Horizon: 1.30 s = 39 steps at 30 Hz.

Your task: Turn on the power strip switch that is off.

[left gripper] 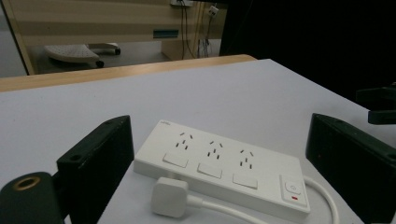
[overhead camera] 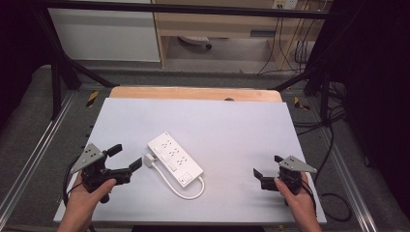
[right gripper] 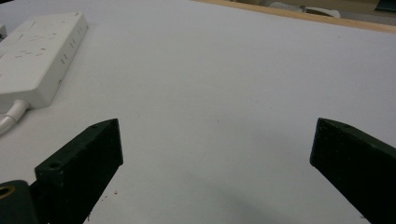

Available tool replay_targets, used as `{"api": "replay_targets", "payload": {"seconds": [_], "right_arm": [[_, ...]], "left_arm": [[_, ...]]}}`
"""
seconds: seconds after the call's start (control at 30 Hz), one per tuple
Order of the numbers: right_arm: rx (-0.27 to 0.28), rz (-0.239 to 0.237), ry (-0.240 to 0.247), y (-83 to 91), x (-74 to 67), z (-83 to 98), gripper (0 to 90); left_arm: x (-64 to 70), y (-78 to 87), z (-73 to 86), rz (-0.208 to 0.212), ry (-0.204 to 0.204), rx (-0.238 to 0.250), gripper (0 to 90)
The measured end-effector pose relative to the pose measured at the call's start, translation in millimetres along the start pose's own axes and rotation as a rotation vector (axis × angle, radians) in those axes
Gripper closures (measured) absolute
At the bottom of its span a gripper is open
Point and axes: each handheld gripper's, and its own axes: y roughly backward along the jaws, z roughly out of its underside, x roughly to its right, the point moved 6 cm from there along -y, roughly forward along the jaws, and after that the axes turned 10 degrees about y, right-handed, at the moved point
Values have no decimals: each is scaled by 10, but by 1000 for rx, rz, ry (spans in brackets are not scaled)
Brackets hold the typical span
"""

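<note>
A white power strip (overhead camera: pixel 175 159) lies slantwise on the white tabletop (overhead camera: pixel 222 121), with three sockets and a switch at its near end. Its white plug (overhead camera: pixel 149 160) rests loose beside it, and the cable (overhead camera: pixel 186 193) loops round the near end. My left gripper (overhead camera: pixel 126 157) is open just left of the plug, holding nothing. In the left gripper view the strip (left gripper: pixel 224 172) and plug (left gripper: pixel 170 196) lie between and beyond the spread jaws. My right gripper (overhead camera: pixel 267 166) is open over bare table, well right of the strip. The strip's end (right gripper: pixel 37 51) appears far left in the right gripper view.
A wooden strip (overhead camera: pixel 193 93) runs along the table's far edge. Black frame bars (overhead camera: pixel 58 72) and metal rails (overhead camera: pixel 29 159) flank the table. Cables (overhead camera: pixel 333 145) lie on the floor at right. A light wooden desk (overhead camera: pixel 217 24) stands behind.
</note>
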Motion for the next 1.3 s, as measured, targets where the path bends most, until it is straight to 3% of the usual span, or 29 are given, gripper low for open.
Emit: {"api": "replay_targets", "payload": {"seconds": [1.3], "right_arm": [[-5,-5,2,12,18,7,32]], "left_arm": [[163,-374,57,28,-41,-70,82]]}}
